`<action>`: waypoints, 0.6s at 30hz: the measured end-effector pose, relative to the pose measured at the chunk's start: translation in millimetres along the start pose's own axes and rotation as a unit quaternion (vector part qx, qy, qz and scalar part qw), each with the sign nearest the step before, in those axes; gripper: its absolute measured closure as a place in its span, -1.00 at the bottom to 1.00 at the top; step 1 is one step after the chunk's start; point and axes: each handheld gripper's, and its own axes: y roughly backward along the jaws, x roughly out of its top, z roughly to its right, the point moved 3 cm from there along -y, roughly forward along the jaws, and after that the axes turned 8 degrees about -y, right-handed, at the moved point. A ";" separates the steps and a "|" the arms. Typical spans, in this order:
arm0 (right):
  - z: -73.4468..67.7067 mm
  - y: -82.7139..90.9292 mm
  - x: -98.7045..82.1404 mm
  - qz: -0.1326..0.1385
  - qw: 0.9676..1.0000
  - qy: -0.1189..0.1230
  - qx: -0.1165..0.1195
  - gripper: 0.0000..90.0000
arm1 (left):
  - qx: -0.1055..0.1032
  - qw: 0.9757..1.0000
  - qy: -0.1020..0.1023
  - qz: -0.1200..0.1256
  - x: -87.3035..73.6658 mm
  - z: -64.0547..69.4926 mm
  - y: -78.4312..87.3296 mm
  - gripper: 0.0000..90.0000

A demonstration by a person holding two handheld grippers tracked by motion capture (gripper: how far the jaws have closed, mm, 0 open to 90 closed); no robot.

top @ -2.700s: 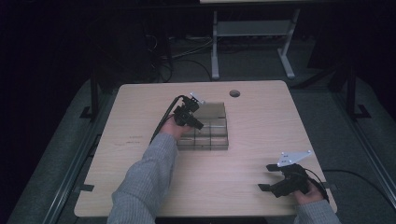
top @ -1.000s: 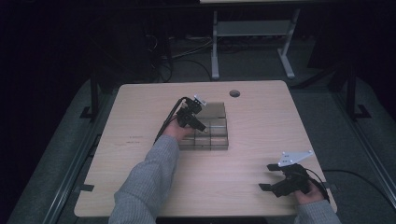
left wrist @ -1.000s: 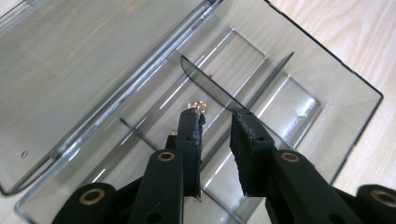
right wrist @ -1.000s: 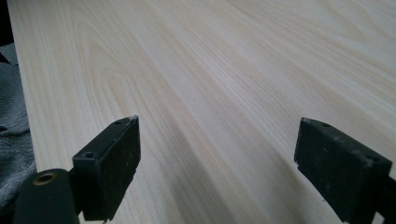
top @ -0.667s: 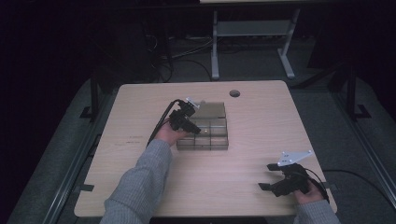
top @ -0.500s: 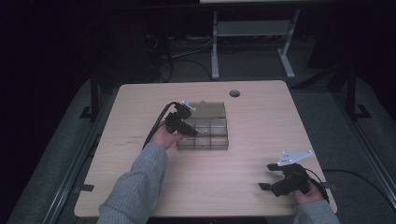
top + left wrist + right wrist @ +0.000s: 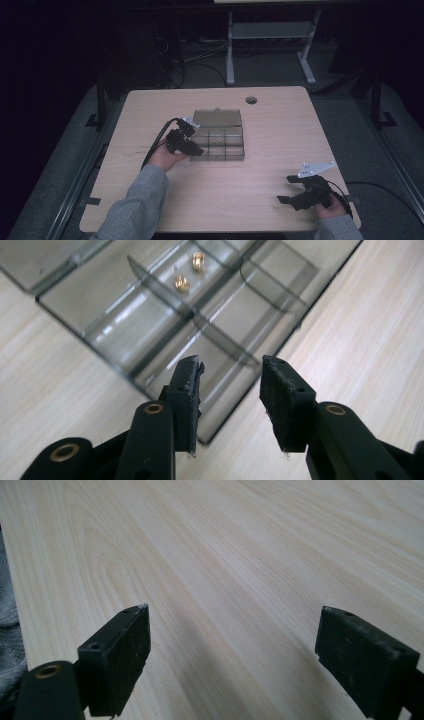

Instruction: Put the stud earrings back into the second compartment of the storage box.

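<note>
Nearest to the person, the right claw [image 7: 296, 199] rests low on the counter [image 7: 260, 180], at its right front corner. Its jaws stand wide apart with only bare wood between them.

Farther in, the left claw [image 7: 196, 148] sits at the left front corner of the clear box [image 7: 220, 150]. Its jaws have just been opening and nothing is between them. In the left gripper view the black pads [image 7: 187, 395] hang just over the box's near corner and do not press on it.

The box lies in the middle of the counter with its lid [image 7: 217, 118] folded back flat behind it. Thin walls split it into small rooms. Two little brass nuts [image 7: 182, 283] sit in one room farther back.

To do this step well, I think the left claw should go slowly, stay above the thin walls, and open just enough for one nut.
</note>
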 end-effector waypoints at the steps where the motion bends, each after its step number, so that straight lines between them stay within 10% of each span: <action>1: 0.1 0.0 -0.1 0.000 1.000 0.000 -0.001 -0.68 | 0.001 1.000 0.002 0.003 -3.5 1.1 1.3 0.32; 18: -0.3 -1.1 -0.7 -0.002 1.000 0.001 -0.005 -0.68 | 0.016 1.000 0.002 0.010 -62.5 13.4 25.9 0.18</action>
